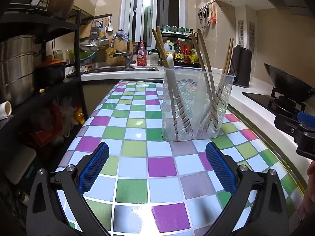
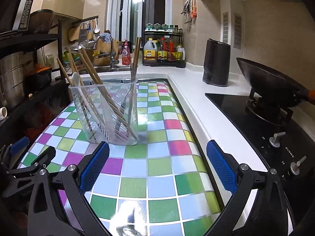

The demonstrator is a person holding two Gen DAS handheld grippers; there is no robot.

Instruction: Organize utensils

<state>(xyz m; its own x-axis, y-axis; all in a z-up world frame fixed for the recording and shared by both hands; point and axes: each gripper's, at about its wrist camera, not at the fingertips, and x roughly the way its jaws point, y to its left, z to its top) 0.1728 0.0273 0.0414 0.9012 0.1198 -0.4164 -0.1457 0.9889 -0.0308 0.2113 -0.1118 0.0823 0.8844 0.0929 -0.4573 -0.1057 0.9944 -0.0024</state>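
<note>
A clear plastic utensil holder stands upright on the checkered tabletop. It holds several wooden chopsticks, a white spoon and a dark fork. My left gripper hovers low over the table, short of the holder, open with nothing between its blue pads. My right gripper is also open and empty, just right of the holder's base. Each gripper shows at the edge of the other's view.
A white counter runs along the right with a black hob, a wok and a dark kettle. The sink and a bottle rack lie behind. A dark shelf with pots stands left.
</note>
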